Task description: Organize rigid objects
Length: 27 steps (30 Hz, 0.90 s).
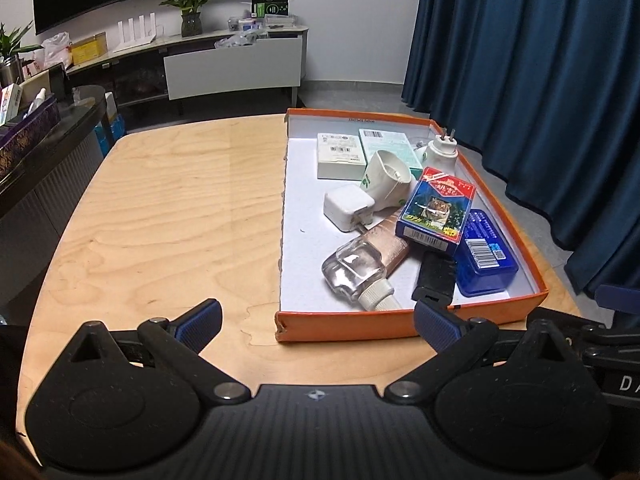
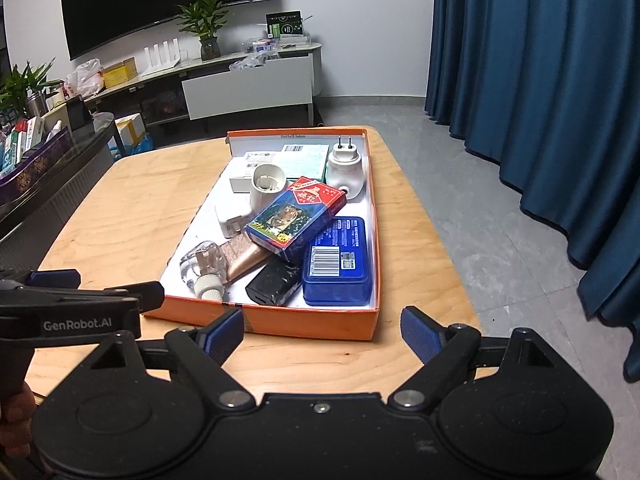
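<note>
The left gripper hangs over bare wooden table, jaws spread wide and empty. Right of it, an orange-walled box with a white floor holds a jumble: clear bottle, white charger, tiger-printed card box lying tilted atop others, blue case. A black item is half buried, hard to identify. The right gripper, equally splayed and empty, faces the box's near wall; the box nears the table's right edge.
</note>
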Each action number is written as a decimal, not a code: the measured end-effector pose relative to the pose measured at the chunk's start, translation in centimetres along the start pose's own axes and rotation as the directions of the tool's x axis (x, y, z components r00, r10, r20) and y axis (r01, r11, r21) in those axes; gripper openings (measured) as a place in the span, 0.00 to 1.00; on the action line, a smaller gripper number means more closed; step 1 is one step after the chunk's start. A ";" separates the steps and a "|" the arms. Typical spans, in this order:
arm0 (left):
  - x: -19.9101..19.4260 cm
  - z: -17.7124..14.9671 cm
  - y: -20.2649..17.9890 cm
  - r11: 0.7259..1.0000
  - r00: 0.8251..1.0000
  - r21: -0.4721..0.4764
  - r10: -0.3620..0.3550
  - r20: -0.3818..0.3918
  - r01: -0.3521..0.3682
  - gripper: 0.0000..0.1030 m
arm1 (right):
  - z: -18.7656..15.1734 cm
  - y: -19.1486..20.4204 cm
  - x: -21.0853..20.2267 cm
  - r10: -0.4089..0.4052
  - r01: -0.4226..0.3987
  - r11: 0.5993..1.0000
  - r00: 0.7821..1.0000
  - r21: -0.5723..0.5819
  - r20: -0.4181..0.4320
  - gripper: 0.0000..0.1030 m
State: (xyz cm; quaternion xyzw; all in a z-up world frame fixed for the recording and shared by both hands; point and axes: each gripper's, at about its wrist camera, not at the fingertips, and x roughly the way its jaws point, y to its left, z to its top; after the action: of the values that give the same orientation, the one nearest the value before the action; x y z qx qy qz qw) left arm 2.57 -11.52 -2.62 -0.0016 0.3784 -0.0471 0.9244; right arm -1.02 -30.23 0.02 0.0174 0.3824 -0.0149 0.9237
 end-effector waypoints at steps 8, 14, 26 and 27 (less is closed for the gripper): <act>0.2 -0.2 0.0 1.000 1.000 0.004 -0.003 -0.011 0.003 1.00 | 0.1 0.2 0.5 0.003 -0.003 1.000 1.000 -0.009 -0.015 0.97; 0.3 -0.2 -0.2 1.000 1.000 0.008 -0.007 -0.017 0.007 1.00 | 0.1 0.3 0.6 0.006 -0.006 1.000 1.000 -0.015 -0.019 0.97; 0.3 -0.3 -0.2 1.000 1.000 0.004 -0.011 -0.006 0.011 1.00 | 0.1 0.4 0.6 0.004 -0.005 1.000 1.000 -0.017 -0.020 0.97; 0.3 -0.3 -0.2 1.000 1.000 0.005 -0.010 0.003 0.010 1.00 | 0.1 0.4 0.6 0.004 -0.004 1.000 1.000 -0.017 -0.020 0.97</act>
State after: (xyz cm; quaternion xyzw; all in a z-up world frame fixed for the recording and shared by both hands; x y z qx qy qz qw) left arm 2.51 -11.69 -3.04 -0.0013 0.3771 -0.0526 0.9247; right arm -0.50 -29.86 -0.32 0.0106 0.3919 -0.0096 0.9199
